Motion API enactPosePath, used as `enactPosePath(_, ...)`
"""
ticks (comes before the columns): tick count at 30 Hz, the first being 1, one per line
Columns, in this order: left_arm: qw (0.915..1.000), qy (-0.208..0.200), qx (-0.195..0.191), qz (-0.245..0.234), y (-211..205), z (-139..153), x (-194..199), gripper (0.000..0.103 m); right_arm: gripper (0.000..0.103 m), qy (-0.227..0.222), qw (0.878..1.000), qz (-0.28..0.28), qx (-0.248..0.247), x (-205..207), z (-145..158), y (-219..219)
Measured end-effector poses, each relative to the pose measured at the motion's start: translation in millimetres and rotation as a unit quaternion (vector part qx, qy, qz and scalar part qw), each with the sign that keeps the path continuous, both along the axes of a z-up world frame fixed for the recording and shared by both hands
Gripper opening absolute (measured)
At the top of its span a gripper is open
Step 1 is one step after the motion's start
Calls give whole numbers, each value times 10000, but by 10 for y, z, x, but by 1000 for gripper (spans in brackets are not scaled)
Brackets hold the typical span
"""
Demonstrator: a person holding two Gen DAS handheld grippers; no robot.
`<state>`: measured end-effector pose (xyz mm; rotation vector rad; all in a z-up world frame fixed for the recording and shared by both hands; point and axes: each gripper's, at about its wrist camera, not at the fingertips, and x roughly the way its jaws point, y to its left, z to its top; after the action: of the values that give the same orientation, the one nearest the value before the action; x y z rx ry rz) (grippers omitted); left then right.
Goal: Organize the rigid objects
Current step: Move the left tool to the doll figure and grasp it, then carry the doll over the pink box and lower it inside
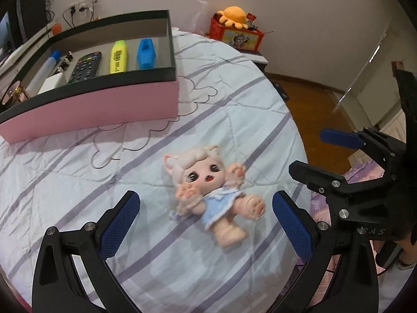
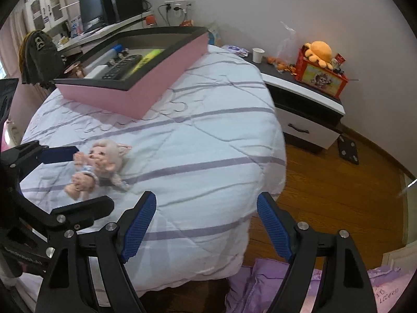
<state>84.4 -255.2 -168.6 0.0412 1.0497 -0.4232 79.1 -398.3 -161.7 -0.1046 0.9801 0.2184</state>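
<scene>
Striped quilt [image 1: 78, 182] bears doll [image 1: 208, 195]; nearby box [image 1: 104, 104] labels unreadable.

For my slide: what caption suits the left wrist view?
Open left gripper poised over doll on bed, pink box behind.

Open quilt [image 1: 78, 182] surrounds the doll [image 1: 211, 195]; pink box [image 1: 104, 104] stands well apart.

A cat-eared doll [image 1: 208, 195] in a blue dress is lying face up on the striped quilt [image 1: 234, 91]. Behind it, a pink box [image 1: 104, 104] is holding a remote [image 1: 84, 66], a yellow highlighter [image 1: 117, 56] and a blue case [image 1: 146, 53] side by side.
</scene>
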Motion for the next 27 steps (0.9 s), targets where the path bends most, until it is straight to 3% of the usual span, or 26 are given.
enactPosePath(5, 10000, 34, 93, 10, -37, -37, 57, 79, 81, 3, 10000, 20, 27, 28, -19, -133)
enactPosePath(9, 9999, 33, -94, -76, -11, -27, 86, 59, 81, 8, 9999, 79, 70, 45, -34, -153)
enactPosePath(21, 9991, -203, 134, -353, -47, -20, 40, 58, 81, 24, 9997, 214, 77, 25, -24, -90)
enactPosePath(27, 9978, -496, 67, -445, 137, 216, -100, 58, 81, -77, 9997, 177, 144, -21, 74, -52)
